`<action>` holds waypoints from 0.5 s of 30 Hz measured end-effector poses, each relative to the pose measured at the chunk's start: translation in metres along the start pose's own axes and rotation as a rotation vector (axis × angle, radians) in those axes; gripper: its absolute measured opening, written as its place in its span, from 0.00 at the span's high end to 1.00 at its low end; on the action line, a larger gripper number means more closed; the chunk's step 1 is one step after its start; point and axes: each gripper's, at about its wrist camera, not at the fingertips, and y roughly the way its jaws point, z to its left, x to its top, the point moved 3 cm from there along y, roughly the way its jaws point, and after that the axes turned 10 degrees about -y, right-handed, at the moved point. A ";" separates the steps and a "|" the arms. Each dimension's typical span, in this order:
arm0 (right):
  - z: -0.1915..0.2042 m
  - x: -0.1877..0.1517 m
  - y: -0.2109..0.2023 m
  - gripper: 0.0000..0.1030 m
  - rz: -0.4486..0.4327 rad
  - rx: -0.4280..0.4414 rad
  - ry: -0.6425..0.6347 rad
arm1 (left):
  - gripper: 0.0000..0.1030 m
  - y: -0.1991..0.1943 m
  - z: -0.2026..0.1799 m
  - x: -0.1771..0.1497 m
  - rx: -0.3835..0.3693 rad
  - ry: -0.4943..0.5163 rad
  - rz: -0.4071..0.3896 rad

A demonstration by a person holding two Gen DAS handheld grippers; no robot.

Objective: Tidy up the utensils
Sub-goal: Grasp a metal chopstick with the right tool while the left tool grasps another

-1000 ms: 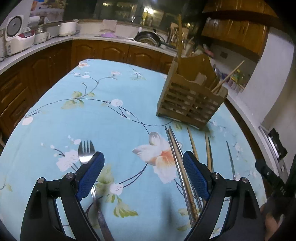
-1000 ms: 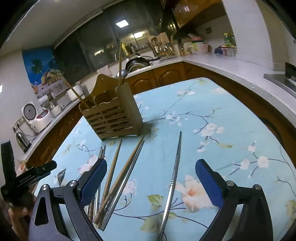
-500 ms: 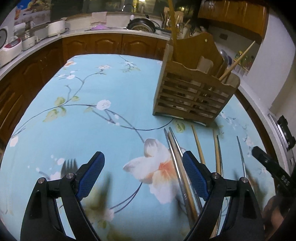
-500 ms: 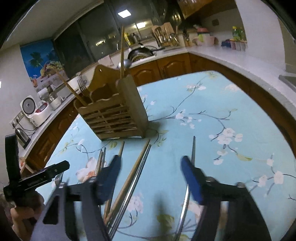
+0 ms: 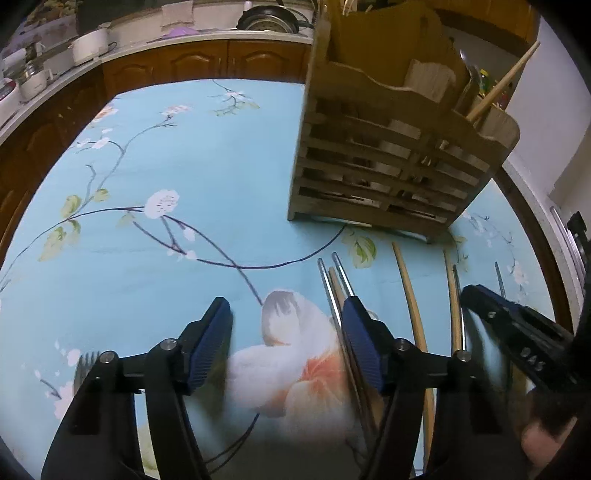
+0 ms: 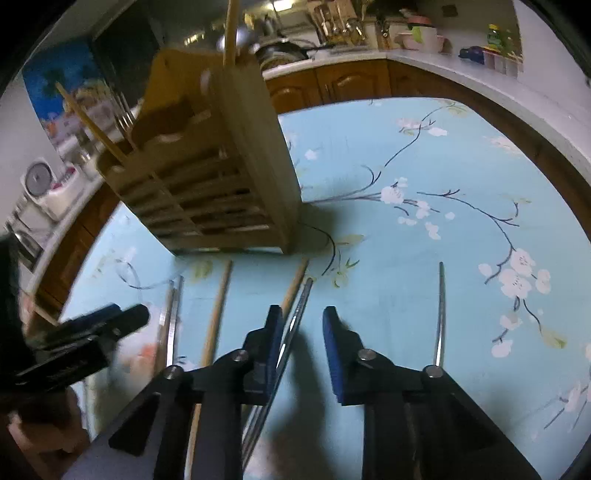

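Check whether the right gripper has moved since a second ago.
Yes. The right gripper has moved in toward the wooden utensil holder, which now looms larger, and its jaws have just been closing, with a metal chopstick by the left pad.

Dim indoor light comes from ceiling lamps far ahead of the claws, both fisheye views bend into black corners, motion blur smears the wooden caddy, and a soft shadow spreads beneath the right gripper.

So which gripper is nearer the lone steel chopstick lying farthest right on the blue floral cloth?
Right. The right gripper sits just left of that steel chopstick; the left gripper is farther left, past the other chopsticks.
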 end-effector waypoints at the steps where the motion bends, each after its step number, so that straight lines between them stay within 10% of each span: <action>1: 0.000 -0.001 0.005 0.84 0.017 -0.010 -0.006 | 0.45 0.004 -0.002 0.000 0.006 0.008 0.008; 12: -0.009 -0.002 0.005 0.95 0.023 -0.029 -0.032 | 0.53 0.007 -0.003 -0.004 0.052 0.073 0.015; 15: -0.008 0.001 0.004 0.90 0.013 0.001 0.000 | 0.54 0.003 0.004 0.000 -0.031 0.007 0.035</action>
